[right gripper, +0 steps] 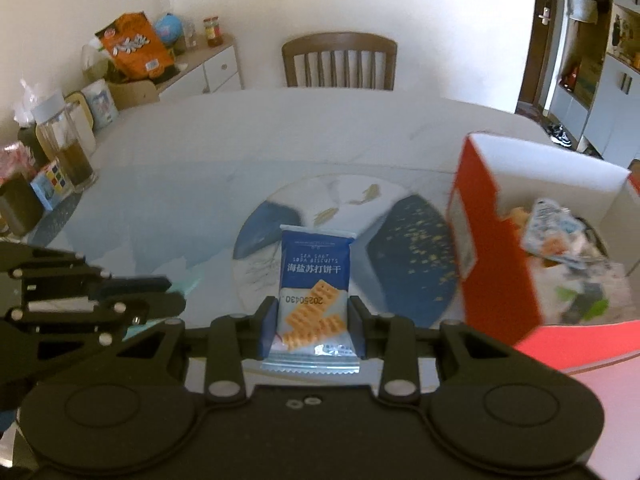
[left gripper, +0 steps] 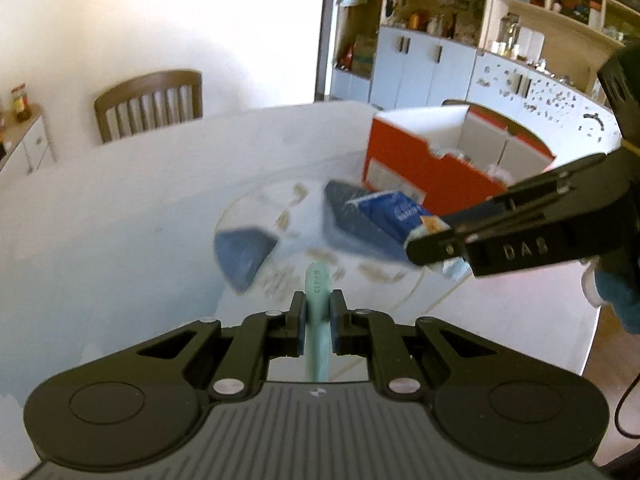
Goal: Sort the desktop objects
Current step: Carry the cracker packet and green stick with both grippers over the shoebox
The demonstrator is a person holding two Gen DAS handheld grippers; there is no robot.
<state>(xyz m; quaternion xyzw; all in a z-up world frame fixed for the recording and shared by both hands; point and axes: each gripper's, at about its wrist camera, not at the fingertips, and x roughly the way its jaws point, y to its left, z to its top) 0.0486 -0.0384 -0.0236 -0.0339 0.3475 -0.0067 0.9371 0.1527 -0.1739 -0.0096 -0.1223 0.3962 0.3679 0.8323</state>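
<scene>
We work at a white counter [right gripper: 168, 152] in a dining room, with a wooden chair [right gripper: 339, 60] at its far edge. Our right tongs [right gripper: 312, 326] are pinching a blue packet of soda biscuits [right gripper: 314, 280] by its lower part, held above the round glass turntable [right gripper: 344, 200] in the middle of the counter. Our left tongs [left gripper: 318, 322] are pressed onto a thin pale green strip [left gripper: 317, 320] marked "CLEAN"; what it is exactly, we cannot tell.

The orange box [right gripper: 496, 248], open on top and already holding some snack packets [right gripper: 560, 236], stands toward the right edge.

We judge the packet could slip, because the foil is smooth and the grip is low. It could also catch on the tall near wall of the box. The two tongs are near each other, so they may collide. The far half of the counter is free; jars [right gripper: 68, 144] crowd the left edge.
</scene>
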